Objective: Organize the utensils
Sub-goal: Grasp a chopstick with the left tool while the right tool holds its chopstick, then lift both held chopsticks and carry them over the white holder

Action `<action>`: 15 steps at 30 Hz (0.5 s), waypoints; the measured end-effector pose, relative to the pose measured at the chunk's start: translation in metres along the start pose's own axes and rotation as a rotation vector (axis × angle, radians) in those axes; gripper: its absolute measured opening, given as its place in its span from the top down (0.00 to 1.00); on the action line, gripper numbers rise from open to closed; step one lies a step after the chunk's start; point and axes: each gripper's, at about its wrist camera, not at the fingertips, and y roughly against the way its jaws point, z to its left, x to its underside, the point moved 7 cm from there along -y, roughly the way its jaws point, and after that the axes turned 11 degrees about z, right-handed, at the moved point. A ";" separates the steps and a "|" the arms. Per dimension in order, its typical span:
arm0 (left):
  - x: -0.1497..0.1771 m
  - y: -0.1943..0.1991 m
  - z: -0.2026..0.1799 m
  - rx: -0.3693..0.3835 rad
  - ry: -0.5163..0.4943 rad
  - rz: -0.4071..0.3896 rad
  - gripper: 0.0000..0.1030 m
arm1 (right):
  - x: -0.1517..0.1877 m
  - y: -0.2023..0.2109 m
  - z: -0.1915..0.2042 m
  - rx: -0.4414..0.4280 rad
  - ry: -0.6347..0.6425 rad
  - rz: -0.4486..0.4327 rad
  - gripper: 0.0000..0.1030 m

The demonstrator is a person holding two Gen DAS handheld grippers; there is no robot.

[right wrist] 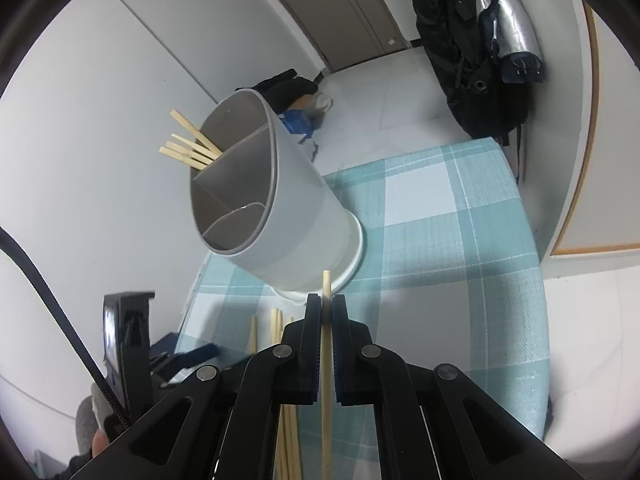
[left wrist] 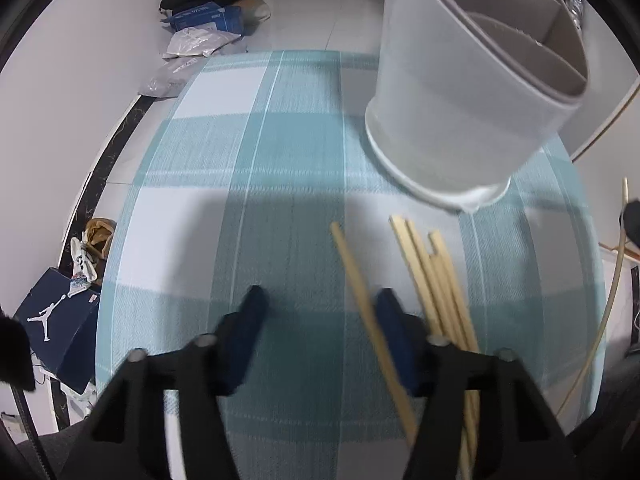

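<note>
1. Nearest the lens in the left wrist view, the left tongs (left wrist: pixel 318 300) hung over the near part of the surface (left wrist: pixel 280 128), which wore a teal-and-white checked cloth. The jaws stood partly apart; a single loose chopstick (left wrist: pixel 360 292) ran between them, lying against the inner face of the right-hand pad (left wrist: pixel 394 332), while the other pad was clear of it, so nothing was gripped.
2. Just right of those tongs, a bundle of chopsticks (left wrist: pixel 436 276) lay flat on the cloth, ends pointing toward the holder.
3. Further right and toward the far edge stood the grey utensil holder (left wrist: pixel 460 92), divided into compartments and set on a paler base.
4. In the right wrist view, the right tongs (right wrist: pixel 327 308) were clamped tight on one held chopstick (right wrist: pixel 326 284), its tip poking out past the pads toward the holder's base.
5. Above them, five or so stored chopsticks (right wrist: pixel 188 148) leaned out of the holder's far compartment; the nearer compartments looked empty.
6. Far right, dark coats (right wrist: pixel 460 40) hung beyond the surface's far corner.
</note>
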 end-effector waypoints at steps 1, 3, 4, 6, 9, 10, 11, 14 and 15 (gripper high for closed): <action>-0.004 -0.001 -0.001 0.002 0.001 -0.003 0.64 | 0.000 0.000 0.000 0.000 0.002 -0.001 0.96; -0.014 -0.003 0.001 0.016 0.010 -0.004 0.73 | -0.001 0.001 0.001 -0.006 0.007 -0.005 0.96; -0.017 -0.003 0.002 0.025 0.021 -0.006 0.84 | -0.001 0.002 0.002 -0.007 0.010 -0.007 0.96; -0.007 0.003 -0.004 0.053 0.041 -0.007 0.95 | -0.001 0.002 0.003 -0.006 0.016 -0.010 0.96; -0.009 0.003 -0.003 0.128 0.082 -0.012 0.97 | -0.002 0.002 0.006 -0.001 0.035 -0.012 0.96; -0.010 0.004 -0.003 0.136 0.086 -0.016 0.98 | -0.002 0.002 0.007 0.003 0.041 -0.014 0.96; -0.012 0.007 -0.003 0.137 0.085 -0.032 0.98 | -0.003 0.002 0.008 0.005 0.049 -0.018 0.96; -0.010 0.025 -0.002 0.159 0.074 -0.113 0.98 | -0.004 0.007 0.013 0.003 0.074 -0.042 0.96; -0.008 0.034 -0.001 0.175 0.071 -0.147 0.98 | -0.004 0.009 0.015 -0.003 0.083 -0.050 0.96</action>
